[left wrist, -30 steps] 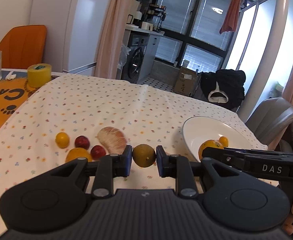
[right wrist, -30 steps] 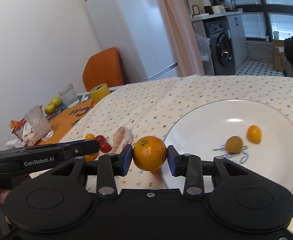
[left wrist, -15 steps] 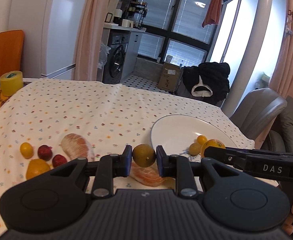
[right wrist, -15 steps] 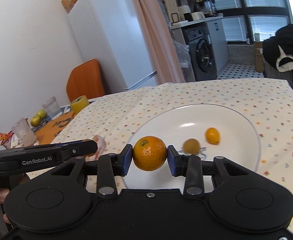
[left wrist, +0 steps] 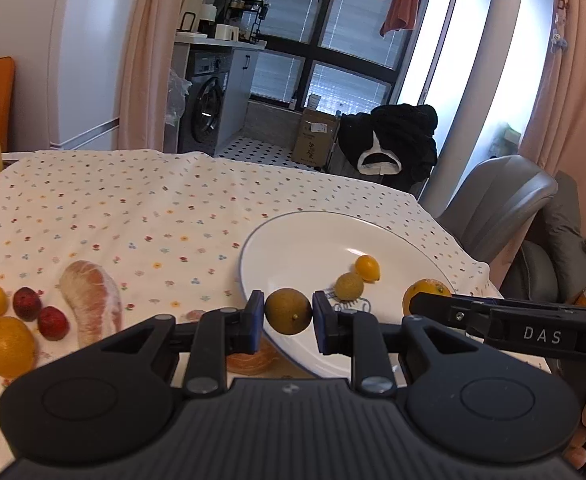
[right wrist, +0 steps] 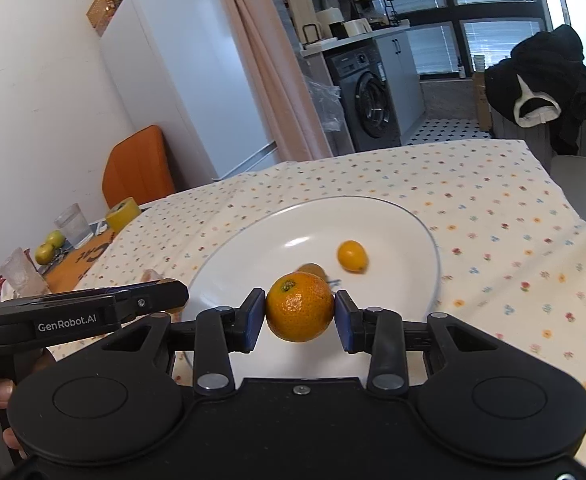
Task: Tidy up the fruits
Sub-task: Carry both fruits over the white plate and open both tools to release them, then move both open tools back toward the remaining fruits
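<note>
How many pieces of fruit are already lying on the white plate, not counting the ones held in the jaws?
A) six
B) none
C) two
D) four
C: the plate holds only a small yellow-orange fruit and a small greenish-brown fruit; the orange in the right gripper and the brownish fruit in the left gripper are held above it.

Both grippers have carried their fruit over the plate.
</note>
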Motion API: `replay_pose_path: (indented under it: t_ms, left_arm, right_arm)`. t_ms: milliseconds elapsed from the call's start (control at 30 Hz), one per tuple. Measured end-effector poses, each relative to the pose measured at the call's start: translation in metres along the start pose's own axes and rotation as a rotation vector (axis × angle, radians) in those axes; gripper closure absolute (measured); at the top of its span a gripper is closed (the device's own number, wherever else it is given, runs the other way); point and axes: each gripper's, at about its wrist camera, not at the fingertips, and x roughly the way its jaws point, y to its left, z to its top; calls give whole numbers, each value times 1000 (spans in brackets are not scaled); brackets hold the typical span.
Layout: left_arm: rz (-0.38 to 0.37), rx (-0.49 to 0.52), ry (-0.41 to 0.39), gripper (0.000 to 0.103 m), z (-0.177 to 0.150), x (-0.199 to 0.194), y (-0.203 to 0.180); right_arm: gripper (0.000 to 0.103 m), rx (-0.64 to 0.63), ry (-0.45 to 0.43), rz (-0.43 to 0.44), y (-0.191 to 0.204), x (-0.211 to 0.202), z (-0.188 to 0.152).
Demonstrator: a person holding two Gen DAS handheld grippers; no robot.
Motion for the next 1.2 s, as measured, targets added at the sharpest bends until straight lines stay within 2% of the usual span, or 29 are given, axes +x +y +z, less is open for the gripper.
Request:
replay_pose_path:
  t_ms: [433,733,867,1033,1167,1200]
  left_arm:
    - [-30,14,55,79,-5,19,-13]
    - [8,-10,36,75,-3,4,-3]
    - [23,-33,28,74,-3,-5,5]
    - [70,-38,3,62,-4,-22,12]
    - [110,-45,-15,42,-6,-34,20]
    - [119,-49,-15,35,-6,-36,23]
  right_arm:
    - [67,0,26,-13,-7,-2,-11]
    - [61,7,14,-10,-5,-5,-11]
    - [54,4,9,-4,0,-7,-12]
    - [41,-15,-16,6,11,-11,-13]
    - [27,-11,-31,17,17,-11,-11]
    - [26,-8,-36,20,19,-11,-10]
